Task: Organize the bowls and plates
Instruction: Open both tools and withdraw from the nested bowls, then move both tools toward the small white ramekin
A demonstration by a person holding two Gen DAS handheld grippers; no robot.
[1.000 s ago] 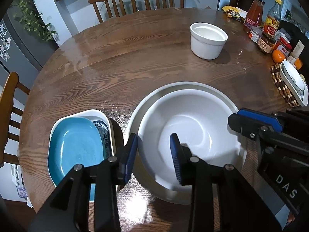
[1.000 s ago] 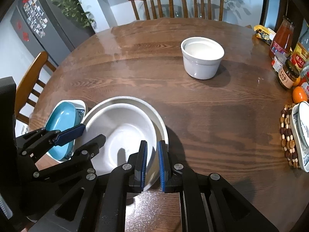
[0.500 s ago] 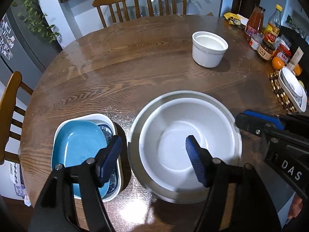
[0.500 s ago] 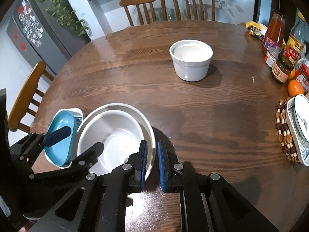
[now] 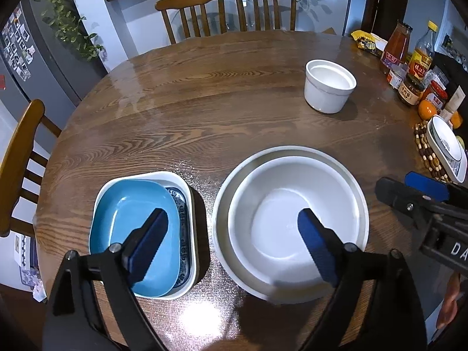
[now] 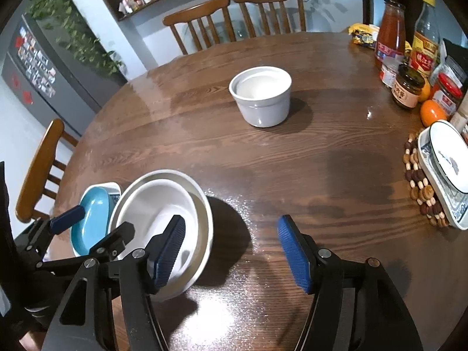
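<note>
The round dark wooden table (image 5: 204, 111) spreads ahead of both grippers. On it, just ahead of the left gripper (image 5: 231, 242), sits a wide white round bowl (image 5: 292, 216) nested inside a slightly larger shallow white dish (image 5: 222, 204); the left gripper's right blue finger pad hangs over that bowl's inside. Its left pad hangs over a blue rounded-rectangular plate (image 5: 131, 213), which lies in a white rectangular dish with a blue pattern (image 5: 187, 204) just left of the nested bowls. The left gripper's fingers are spread wide, holding nothing. The right gripper (image 6: 231, 254) is likewise spread and empty, with the nested bowls at its left finger. Well ahead of both stands a small white straight-sided ceramic bowl (image 6: 260, 99), alone on the wood.
</note>
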